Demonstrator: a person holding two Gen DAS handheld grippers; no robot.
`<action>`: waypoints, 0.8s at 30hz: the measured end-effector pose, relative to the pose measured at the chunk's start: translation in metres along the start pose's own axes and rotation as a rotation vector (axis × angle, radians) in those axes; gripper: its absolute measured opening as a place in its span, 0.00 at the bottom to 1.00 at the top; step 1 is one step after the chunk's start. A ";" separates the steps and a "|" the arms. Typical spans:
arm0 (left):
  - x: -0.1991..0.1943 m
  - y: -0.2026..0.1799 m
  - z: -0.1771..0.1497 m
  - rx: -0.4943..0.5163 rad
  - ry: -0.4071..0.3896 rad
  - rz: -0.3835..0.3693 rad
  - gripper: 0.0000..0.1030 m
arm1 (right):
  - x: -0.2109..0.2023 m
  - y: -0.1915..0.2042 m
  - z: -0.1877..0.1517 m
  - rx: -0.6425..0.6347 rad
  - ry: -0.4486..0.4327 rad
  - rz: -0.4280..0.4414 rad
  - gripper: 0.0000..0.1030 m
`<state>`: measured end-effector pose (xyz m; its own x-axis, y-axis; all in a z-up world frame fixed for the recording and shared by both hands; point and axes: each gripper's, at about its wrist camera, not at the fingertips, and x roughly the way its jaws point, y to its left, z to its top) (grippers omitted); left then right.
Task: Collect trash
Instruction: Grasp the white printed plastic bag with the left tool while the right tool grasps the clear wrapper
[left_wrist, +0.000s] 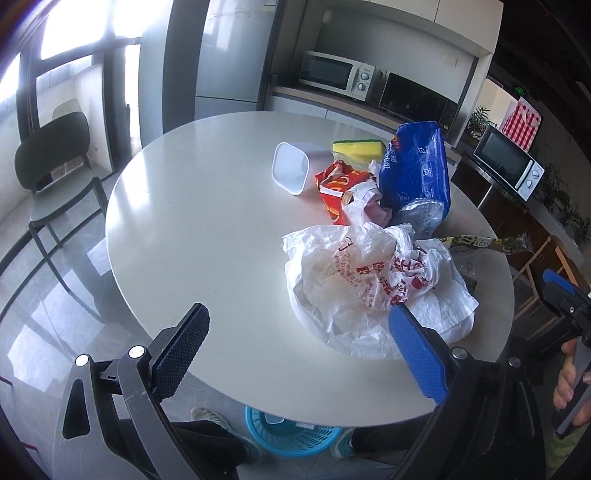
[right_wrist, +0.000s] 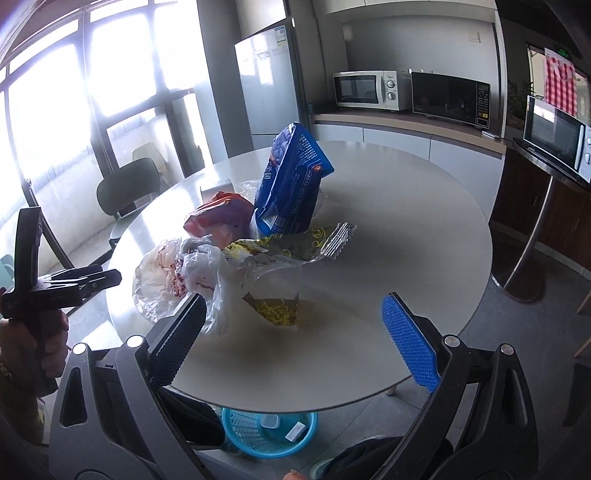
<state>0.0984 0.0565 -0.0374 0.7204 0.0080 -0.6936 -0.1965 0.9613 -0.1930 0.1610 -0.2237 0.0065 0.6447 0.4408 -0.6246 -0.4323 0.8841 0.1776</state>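
While both grippers hang over the near edge of the round white table (left_wrist: 192, 206), neither has hold of anything. Left gripper (left_wrist: 299, 354): jaws wide apart, empty; its blue finger pad (left_wrist: 417, 354) overlaps the near edge of the white plastic bag (left_wrist: 354, 280) w/ red print, contact can't be told. Right gripper (right_wrist: 291, 339): jaws wide apart, empty, above bare tabletop just in front of the yellow-green wrapper (right_wrist: 280, 258).

Trash sits in one cluster on the table, right of centre in left wrist view. Blue snack bag (left_wrist: 417, 166) upright at the back; red-orange wrapper (left_wrist: 336, 188) beside it on its left, partly under a small crumpled clear bag (left_wrist: 365, 203). White sq. container (left_wrist: 291, 166) lies on its side, mouth toward cam, next to the red wrapper. Yellow sponge (left_wrist: 358, 147) w/ green top behind that. Yellow-green wrapper at far right of the cluster, touching the white bag.

Blue mesh basket (right_wrist: 269, 432) on the floor under the near table edge, a few small white items inside. Dark chair (left_wrist: 55, 155) at the far left. Microwaves (left_wrist: 332, 74) on the counter behind.
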 end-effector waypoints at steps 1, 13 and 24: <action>0.003 0.000 0.002 0.000 0.003 -0.002 0.92 | 0.006 -0.002 0.001 -0.006 0.001 0.002 0.89; 0.040 -0.013 0.013 0.047 0.061 -0.042 0.84 | 0.065 -0.016 0.021 -0.008 0.027 0.100 0.74; 0.058 -0.013 0.014 0.044 0.119 -0.095 0.14 | 0.073 -0.011 0.023 -0.034 0.027 0.133 0.16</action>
<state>0.1520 0.0485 -0.0658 0.6499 -0.1139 -0.7515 -0.0997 0.9674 -0.2328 0.2273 -0.1981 -0.0233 0.5633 0.5493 -0.6172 -0.5344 0.8119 0.2349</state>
